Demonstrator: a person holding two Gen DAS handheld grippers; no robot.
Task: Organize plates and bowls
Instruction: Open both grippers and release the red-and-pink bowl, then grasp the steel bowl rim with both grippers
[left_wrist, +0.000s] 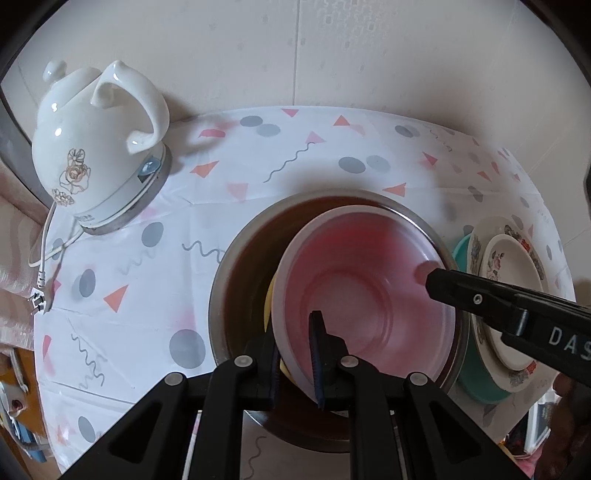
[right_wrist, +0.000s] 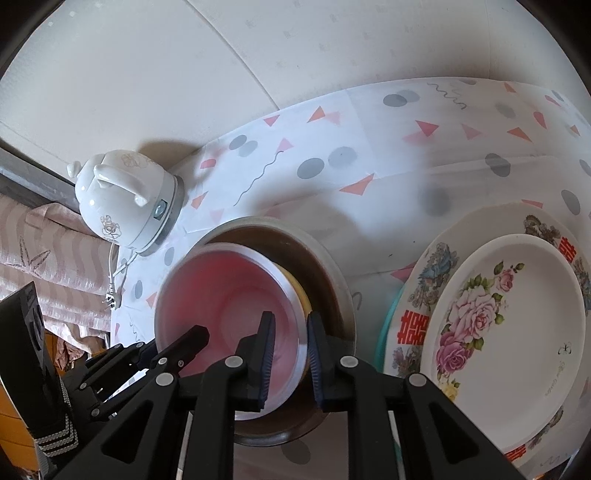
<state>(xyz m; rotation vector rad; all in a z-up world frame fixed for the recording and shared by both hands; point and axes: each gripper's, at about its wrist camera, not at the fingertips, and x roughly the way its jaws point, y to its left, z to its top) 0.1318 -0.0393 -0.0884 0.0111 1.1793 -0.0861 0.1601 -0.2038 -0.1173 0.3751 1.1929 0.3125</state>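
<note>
Two tools are on the pink bowl at once. My left tool pinches its near rim, one finger inside, one outside; my right tool clamps the opposite rim likewise. That bowl sits tilted in the steel bowl, over something yellow, centred between my hands. Just right of it lies the plate stack on the desk, nearer my right hand, kettle well off left
</note>
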